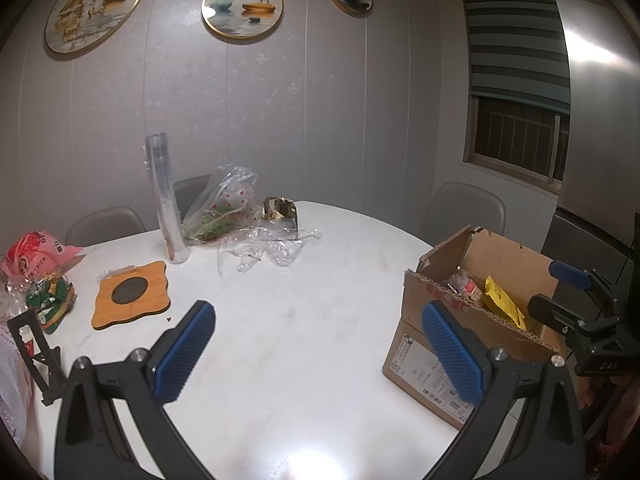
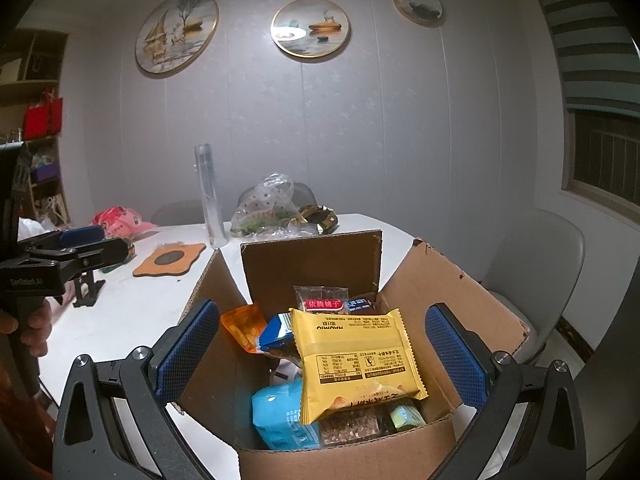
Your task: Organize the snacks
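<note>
An open cardboard box (image 2: 312, 264) stands at the table's right edge and also shows in the left wrist view (image 1: 416, 356). It holds several snack packets, with a yellow packet (image 2: 356, 360) on top, a light blue packet (image 2: 280, 416) and an orange one (image 2: 242, 326). My right gripper (image 2: 320, 360) is open and empty just above the box. My left gripper (image 1: 320, 356) is open and empty over the white table (image 1: 288, 320), left of the box. The right gripper also shows in the left wrist view (image 1: 560, 292).
A wooden coaster (image 1: 132, 296), a clear tube (image 1: 164, 200), crumpled plastic bags (image 1: 228, 208) and a gold wrapper (image 1: 280, 210) lie at the table's far side. A pink bag (image 1: 34, 256) and green snacks (image 1: 50, 302) sit at the left. Grey chairs (image 1: 464, 208) surround the table.
</note>
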Action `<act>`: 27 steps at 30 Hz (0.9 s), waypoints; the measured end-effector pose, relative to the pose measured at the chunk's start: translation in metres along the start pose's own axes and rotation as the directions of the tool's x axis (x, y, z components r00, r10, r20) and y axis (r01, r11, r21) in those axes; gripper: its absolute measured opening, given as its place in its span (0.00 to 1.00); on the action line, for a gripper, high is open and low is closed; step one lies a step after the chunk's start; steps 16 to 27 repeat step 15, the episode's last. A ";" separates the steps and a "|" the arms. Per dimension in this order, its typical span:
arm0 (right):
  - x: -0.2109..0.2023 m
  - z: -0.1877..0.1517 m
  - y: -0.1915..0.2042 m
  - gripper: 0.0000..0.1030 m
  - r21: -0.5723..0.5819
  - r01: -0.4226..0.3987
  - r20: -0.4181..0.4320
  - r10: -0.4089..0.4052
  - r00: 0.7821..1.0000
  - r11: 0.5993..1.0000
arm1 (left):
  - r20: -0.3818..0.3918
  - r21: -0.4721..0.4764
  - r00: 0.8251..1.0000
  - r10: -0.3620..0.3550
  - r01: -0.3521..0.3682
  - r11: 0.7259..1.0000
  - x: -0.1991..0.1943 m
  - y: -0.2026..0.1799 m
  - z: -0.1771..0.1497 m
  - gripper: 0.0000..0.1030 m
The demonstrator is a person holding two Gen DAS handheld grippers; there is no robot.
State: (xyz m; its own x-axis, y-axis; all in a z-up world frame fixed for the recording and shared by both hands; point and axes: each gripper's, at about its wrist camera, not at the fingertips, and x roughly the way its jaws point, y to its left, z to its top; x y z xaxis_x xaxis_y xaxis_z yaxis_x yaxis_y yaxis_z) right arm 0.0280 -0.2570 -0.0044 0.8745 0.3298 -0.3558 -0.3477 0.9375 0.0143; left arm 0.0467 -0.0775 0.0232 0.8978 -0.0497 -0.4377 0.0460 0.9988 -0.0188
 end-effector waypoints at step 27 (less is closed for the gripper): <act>0.000 0.000 -0.001 1.00 -0.002 -0.006 0.003 0.006 1.000 1.000 | -0.001 0.003 1.000 -0.010 0.010 1.000 0.001 -0.001 -0.001 0.99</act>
